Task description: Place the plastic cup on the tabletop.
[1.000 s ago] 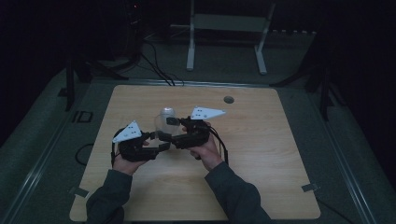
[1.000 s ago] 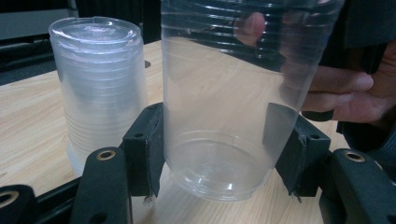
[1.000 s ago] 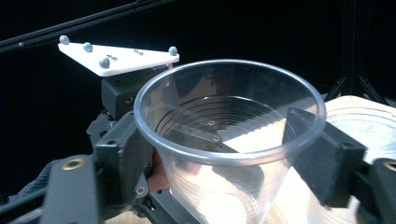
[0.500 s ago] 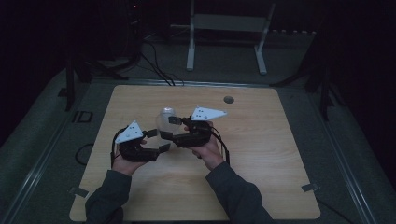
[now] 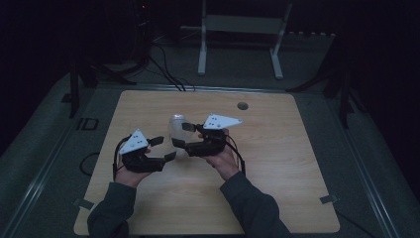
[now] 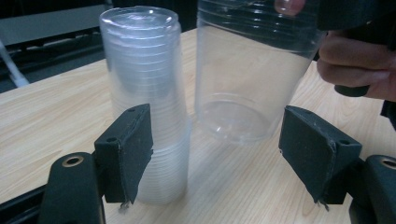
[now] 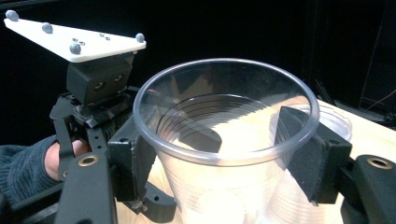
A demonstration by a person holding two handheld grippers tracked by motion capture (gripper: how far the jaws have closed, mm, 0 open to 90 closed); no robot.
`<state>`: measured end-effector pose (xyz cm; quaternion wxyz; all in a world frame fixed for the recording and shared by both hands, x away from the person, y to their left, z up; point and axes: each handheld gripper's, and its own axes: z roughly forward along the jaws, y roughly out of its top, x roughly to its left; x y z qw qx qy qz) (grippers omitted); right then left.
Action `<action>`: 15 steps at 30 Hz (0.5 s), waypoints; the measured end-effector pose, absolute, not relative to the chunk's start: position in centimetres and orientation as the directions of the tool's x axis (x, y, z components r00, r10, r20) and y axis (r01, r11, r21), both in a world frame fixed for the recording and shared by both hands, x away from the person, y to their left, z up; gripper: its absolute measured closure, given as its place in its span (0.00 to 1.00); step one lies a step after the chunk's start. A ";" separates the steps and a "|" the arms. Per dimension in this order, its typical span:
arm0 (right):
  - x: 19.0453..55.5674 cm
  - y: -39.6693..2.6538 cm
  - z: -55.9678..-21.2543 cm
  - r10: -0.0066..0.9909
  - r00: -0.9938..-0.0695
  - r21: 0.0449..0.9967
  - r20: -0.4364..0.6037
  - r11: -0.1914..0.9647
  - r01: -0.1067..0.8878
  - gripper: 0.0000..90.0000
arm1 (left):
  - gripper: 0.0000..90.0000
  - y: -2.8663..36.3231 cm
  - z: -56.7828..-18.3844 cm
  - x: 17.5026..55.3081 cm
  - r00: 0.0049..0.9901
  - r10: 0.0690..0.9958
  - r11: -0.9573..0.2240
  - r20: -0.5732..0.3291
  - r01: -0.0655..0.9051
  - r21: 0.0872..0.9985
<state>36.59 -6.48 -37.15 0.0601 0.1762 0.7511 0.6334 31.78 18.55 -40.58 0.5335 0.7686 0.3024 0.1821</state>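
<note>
The wooden table (image 5: 277, 198) carries no readable brand, label or lettering; a small dark round mark (image 5: 242, 105) sits near its far edge. The room beyond the table is too dark to make out, apart from a pale metal frame (image 5: 237, 34).

The stack of clear plastic cups (image 6: 147, 102) stands upright on the table near its middle. In the high view it is a faint pale shape, partly covered by the right gripper. Its base is cut off behind the left jaw in the left gripper view.

The single clear cup (image 7: 224, 154) is held off the table just beside the stack. The right gripper (image 5: 182, 135) is clamped on its wall below the rim, one jaw on each side; the cup's lower part runs out of the right gripper view. No print shows on any cup.

The left gripper (image 5: 165, 148) stands wide apart with nothing between its pads. Its jaws have just been opening: a second ago they were closed and pressed in against the cups, and now the gripper sits slightly clear of them on the left. In the left gripper view the lifted cup's base hangs between and beyond the jaws, untouched. The right gripper's jaws have narrowed a little on the cup in that time. Both hands otherwise keep their places.
</note>
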 end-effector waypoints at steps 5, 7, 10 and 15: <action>36.6 -6.6 -37.2 0.347 -0.929 0.973 0.132 0.135 0.188 0.34 | 0.30 18.9 -40.5 31.6 0.742 0.669 -0.236 -0.043 0.267 0.934; 36.6 -6.7 -37.2 0.350 -0.928 0.973 0.129 0.138 0.188 0.34 | 0.30 19.0 -40.5 31.5 0.741 0.671 -0.232 -0.039 0.260 0.937; 36.6 -6.8 -37.3 0.352 -0.928 0.973 0.123 0.142 0.183 0.34 | 0.30 19.1 -40.3 31.4 0.736 0.676 -0.238 -0.031 0.258 0.937; 36.5 -6.7 -37.3 0.357 -0.927 0.973 0.117 0.146 0.179 0.34 | 0.31 19.2 -40.5 31.4 0.732 0.681 -0.234 -0.032 0.259 0.937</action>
